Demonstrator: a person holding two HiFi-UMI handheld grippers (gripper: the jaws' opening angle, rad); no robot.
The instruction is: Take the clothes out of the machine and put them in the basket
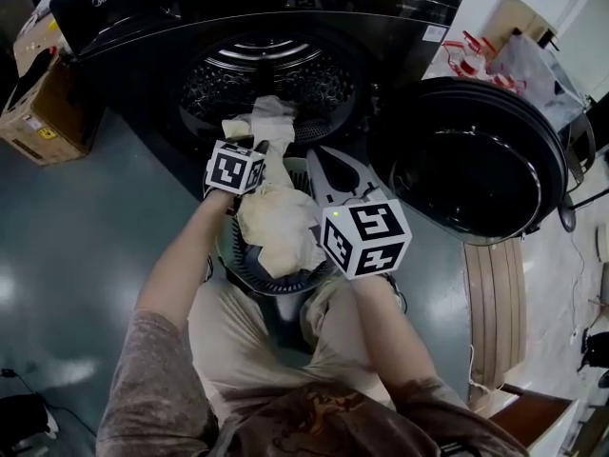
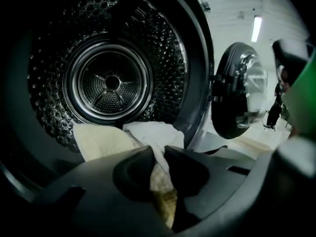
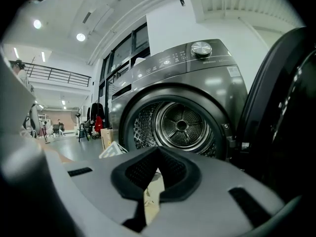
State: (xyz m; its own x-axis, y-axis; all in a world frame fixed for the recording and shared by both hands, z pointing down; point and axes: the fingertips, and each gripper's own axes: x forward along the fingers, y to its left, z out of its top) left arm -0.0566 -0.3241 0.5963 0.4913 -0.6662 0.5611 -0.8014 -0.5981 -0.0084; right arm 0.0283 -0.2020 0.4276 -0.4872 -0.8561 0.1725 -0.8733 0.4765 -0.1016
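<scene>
Laundry in two shades: white cloth (image 1: 273, 120) bunched on the bottom lip of the drum (image 1: 266, 76), half inside and half out. Hangs from that lip down toward the basket (image 1: 282, 281), set on the floor (image 1: 86, 236) just in front of the machine (image 1: 143, 3). Meets a cream cloth (image 1: 276, 225) there, heaped in the middle of the basket; cannot tell whether one piece or two.

Left gripper (image 2: 158, 154) clamped on the white cloth just outside the lip: jaws pressed together, a fold pinched between the pads, cream fabric showing below them. In the left gripper view, more cream cloth lying on the drum's lower edge, touching the left side of the white cloth. Behind both, perforated drum wall and ribbed back plate in plain sight.

Right gripper (image 3: 158, 151) held beside the left gripper, over the right edge of the basket, pointing at the drum mouth. Jaws closed tip to tip, nothing pinched at the tips, only a strip of cream cloth seen through the slit behind them.

Door (image 1: 485, 160) swung wide open at the right side of the machine. Cardboard box (image 1: 38, 103) on the floor at the left side of the machine.
</scene>
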